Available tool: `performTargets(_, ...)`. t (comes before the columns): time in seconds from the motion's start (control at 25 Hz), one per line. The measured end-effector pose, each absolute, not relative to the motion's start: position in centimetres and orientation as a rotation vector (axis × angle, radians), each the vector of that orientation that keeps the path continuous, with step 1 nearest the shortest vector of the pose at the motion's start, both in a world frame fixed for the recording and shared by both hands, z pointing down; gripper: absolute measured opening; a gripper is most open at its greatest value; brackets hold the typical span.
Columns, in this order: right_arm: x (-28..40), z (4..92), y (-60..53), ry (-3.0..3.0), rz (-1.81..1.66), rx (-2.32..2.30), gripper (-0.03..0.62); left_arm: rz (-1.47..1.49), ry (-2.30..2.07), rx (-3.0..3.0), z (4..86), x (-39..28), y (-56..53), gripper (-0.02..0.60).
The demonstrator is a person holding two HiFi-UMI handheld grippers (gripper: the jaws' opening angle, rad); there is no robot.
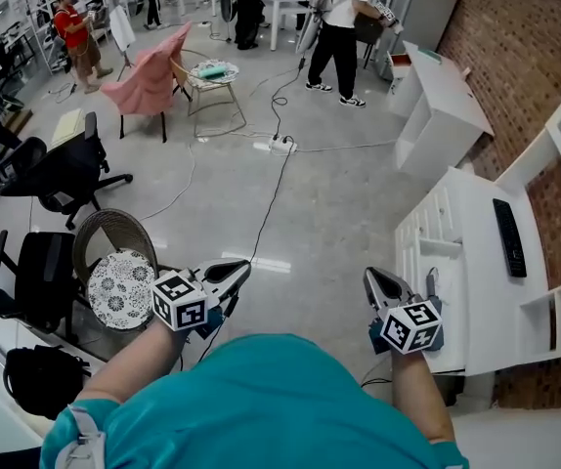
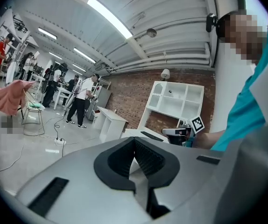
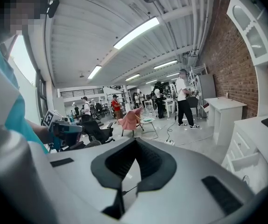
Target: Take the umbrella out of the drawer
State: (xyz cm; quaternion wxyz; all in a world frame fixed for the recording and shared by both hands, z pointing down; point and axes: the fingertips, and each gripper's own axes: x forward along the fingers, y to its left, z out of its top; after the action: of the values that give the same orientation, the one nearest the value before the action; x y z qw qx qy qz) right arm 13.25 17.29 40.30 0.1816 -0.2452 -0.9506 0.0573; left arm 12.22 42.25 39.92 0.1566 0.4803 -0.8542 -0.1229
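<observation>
A person in a teal shirt [image 1: 261,399] stands on a glossy grey workshop floor [image 1: 329,213] and holds a gripper out from each hand, seen steeply from above. At far left a black backpack [image 1: 36,379] lies beside black office chairs [image 1: 44,274], and just right of them is a round wicker chair [image 1: 114,231] with a patterned cushion [image 1: 120,288]. The left gripper [image 1: 236,272] hovers over the floor just right of that cushion, and its marker cube [image 1: 180,301] faces upward. Its jaws are clenched together with nothing between the pads. Farther back, a pink cloth [image 1: 151,78] drapes a chair, and a white power strip [image 1: 280,146] trails a black cable [image 1: 269,203] toward the person. The right gripper [image 1: 376,283] hangs over bare floor, well apart from the left one. Its jaws are pressed together too, with nothing held. Just to its right stands a white cabinet [image 1: 476,262] with a column of drawer fronts [image 1: 427,225], and one of them appears pulled a little way out. A long black remote-like device [image 1: 508,237] lies on the cabinet top, and a brick wall [image 1: 515,37] rises behind it. The umbrella shows in no view, so its place among the drawers cannot be told. Neither gripper touches the cabinet.
</observation>
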Motion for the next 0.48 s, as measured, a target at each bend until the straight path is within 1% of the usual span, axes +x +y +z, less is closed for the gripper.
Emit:
performTargets(0.32,13.7,40.8,11.3,-2.685,0.125,-0.672,0.021,-0.349,-2.400,1.435,39.9,11.3,34.5,0.015)
performTargets(0.48,13.2,41.2,9.8,-2.687,0.125,-0.670,0.021,-0.335,-2.383,1.463,40.0,10.4,32.4,0.015)
